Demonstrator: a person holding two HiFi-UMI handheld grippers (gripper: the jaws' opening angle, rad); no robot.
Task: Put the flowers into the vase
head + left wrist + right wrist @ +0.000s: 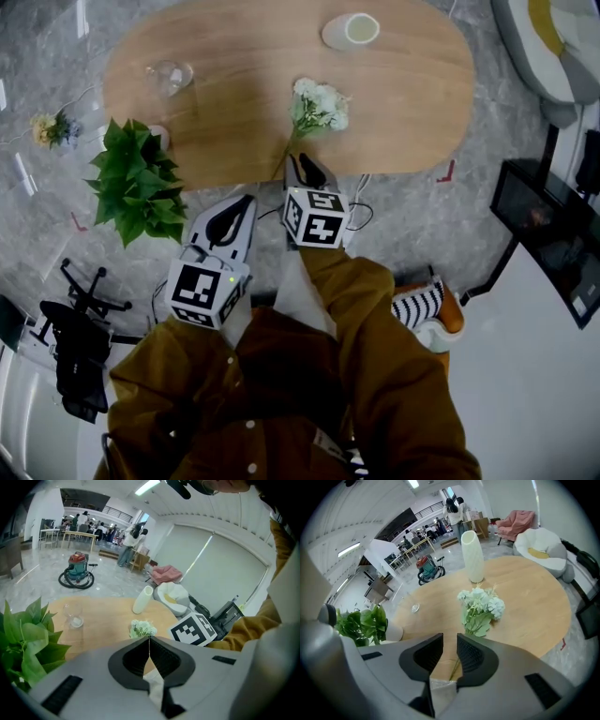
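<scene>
A bunch of pale white-green flowers lies on the wooden oval table, its stem running toward the near edge. A white vase stands upright at the far side. My right gripper hangs over the stem's end at the table's near edge. In the right gripper view the flowers lie just ahead, and the right gripper stands open by a narrow gap, with the stem below it and nothing pressed. My left gripper is shut and empty, off the table's near edge; the left gripper view shows its closed tips.
A clear glass stands at the table's left end. A leafy potted plant sits by the near left edge, close to my left gripper. A small bouquet lies on the floor at left. Black equipment stands at right.
</scene>
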